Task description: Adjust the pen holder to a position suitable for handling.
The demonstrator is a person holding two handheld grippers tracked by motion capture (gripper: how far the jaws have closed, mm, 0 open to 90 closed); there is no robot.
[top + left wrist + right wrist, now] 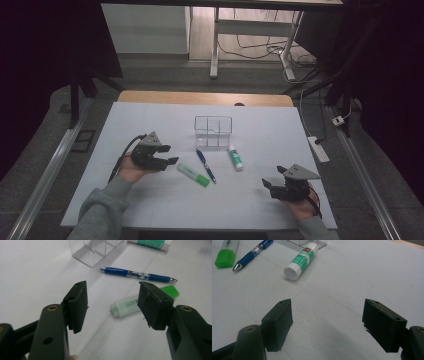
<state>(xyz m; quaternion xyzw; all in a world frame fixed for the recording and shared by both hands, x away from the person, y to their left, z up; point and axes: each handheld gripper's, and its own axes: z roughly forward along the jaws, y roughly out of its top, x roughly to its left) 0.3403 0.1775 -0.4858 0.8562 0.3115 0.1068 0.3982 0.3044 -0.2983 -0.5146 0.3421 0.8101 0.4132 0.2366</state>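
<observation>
On the white worktop (150, 200) the left gripper (167, 161) hovers with its jaws spread and nothing between them, pointing at the green highlighter (193, 175) that lies just beyond their tips. A blue pen (205, 165) lies just beside the highlighter, and a green-and-white glue stick (235, 157) rests farther right. Behind them stands a clear divided organiser (213, 131). The right gripper (272, 186) sits well apart near the worktop's right edge, its jaws spread wide and empty.
</observation>
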